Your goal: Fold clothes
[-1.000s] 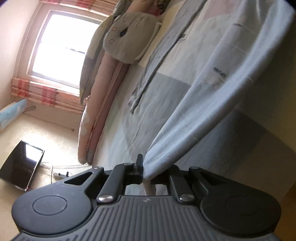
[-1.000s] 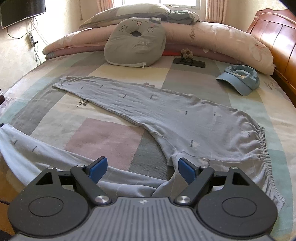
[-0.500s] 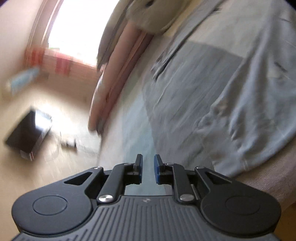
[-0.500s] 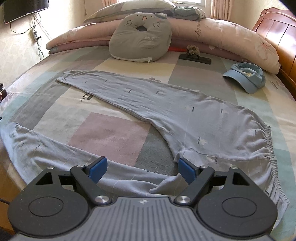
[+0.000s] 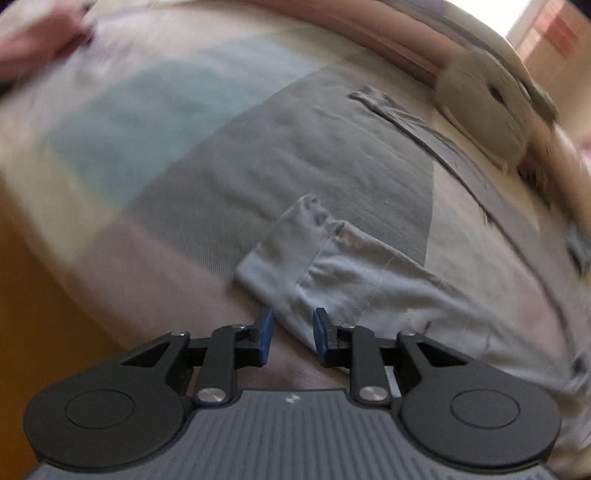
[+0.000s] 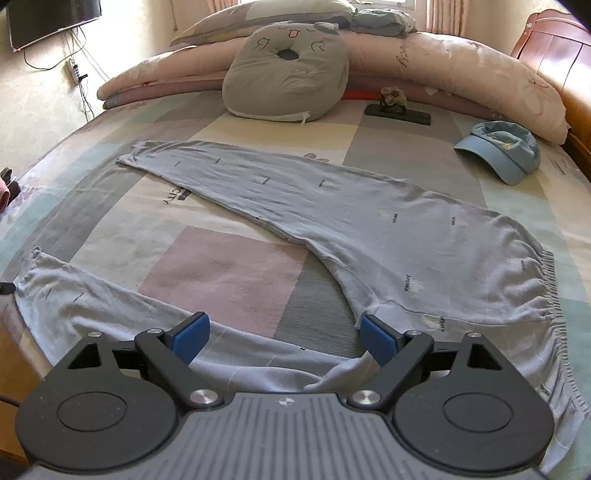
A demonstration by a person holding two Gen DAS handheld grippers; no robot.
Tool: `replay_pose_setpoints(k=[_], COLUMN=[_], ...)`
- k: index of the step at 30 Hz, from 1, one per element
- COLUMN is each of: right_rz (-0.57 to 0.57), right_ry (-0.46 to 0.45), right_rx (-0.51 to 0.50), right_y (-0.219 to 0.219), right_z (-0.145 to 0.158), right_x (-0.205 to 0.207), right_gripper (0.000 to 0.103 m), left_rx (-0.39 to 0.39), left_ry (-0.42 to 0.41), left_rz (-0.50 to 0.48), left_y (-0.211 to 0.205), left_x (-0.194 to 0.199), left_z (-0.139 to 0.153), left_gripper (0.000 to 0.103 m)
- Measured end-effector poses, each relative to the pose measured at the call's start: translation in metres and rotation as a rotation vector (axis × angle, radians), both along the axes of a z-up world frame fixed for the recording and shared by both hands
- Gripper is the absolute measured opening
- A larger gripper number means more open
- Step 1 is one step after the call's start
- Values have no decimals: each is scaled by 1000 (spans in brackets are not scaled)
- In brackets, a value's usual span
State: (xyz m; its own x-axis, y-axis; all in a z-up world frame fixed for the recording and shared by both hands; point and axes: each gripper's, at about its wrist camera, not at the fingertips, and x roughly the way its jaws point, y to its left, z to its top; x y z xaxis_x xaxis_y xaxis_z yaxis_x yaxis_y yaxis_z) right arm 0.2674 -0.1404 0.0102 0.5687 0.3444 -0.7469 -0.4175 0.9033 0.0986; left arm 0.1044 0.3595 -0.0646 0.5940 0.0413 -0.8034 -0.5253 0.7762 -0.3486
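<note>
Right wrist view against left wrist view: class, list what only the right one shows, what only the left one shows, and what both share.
Only the right wrist view: the blue cap, the wall-mounted screen, the wooden headboard, the trousers' waistband and the right claw, open above the cloth.

Only the left wrist view: the left claw, jaws opening with nothing between them, right at the near trouser cuff, though blurred.

Both: the light grey trousers, grey cushion and patchwork bedsheet.

Home bedroom: bed (image 6: pixel 236 273) w/ patchwork sheet, pillows (image 6: pixel 461 62), wood headboard (image 6: pixel 557 44), wall TV (image 6: pixel 48 18)
</note>
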Motion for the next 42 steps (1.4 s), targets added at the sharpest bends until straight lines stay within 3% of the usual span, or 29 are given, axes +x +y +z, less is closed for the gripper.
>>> replay_pose_setpoints(k=[3, 10, 15, 17, 21, 24, 26, 28, 31, 36, 39, 42], right_rz=[0, -1, 5, 11, 37, 55, 59, 59, 56, 61, 69, 70], right_ry=[4, 8, 18, 26, 18, 11, 17, 27, 36, 34, 33, 22], right_rx=[7, 11, 14, 14, 19, 23, 23, 20, 13, 8, 2, -2], right_y=[1, 3, 3, 5, 14, 20, 21, 23, 23, 25, 28, 26], right_z=[-1, 0, -3, -4, -1, 1, 0, -2, -4, -3, -4, -2], right_x=[1, 1, 0, 1, 0, -4, -5, -5, -6, -5, -4, -8], right_gripper=[92, 92, 93, 93, 93, 93, 94, 95, 95, 95, 95, 95], left_rx=[-85, -166, -317, -375, -412, -495, -491, -453, -544, -475, -435, -375], left_ry=[-39, -113, -223, -266, -290, -354, -386, -358, -398, -417, -418, -379], left_rz=[51, 168, 285, 297, 294, 223, 167, 170, 219, 209, 218, 228], left_y=[6, 20, 33, 39, 40, 35, 28, 26, 31, 37, 44, 43], left_x=[-5, -16, -33, -28, -17, -12, -7, -5, -12, -1, 9, 12], left_z=[-11, -20, -36, -42, -43, -47, -48, -52, -63, -59, -60, -59], left_gripper=[27, 28, 32, 46, 51, 52, 53, 52, 53, 53, 46, 10])
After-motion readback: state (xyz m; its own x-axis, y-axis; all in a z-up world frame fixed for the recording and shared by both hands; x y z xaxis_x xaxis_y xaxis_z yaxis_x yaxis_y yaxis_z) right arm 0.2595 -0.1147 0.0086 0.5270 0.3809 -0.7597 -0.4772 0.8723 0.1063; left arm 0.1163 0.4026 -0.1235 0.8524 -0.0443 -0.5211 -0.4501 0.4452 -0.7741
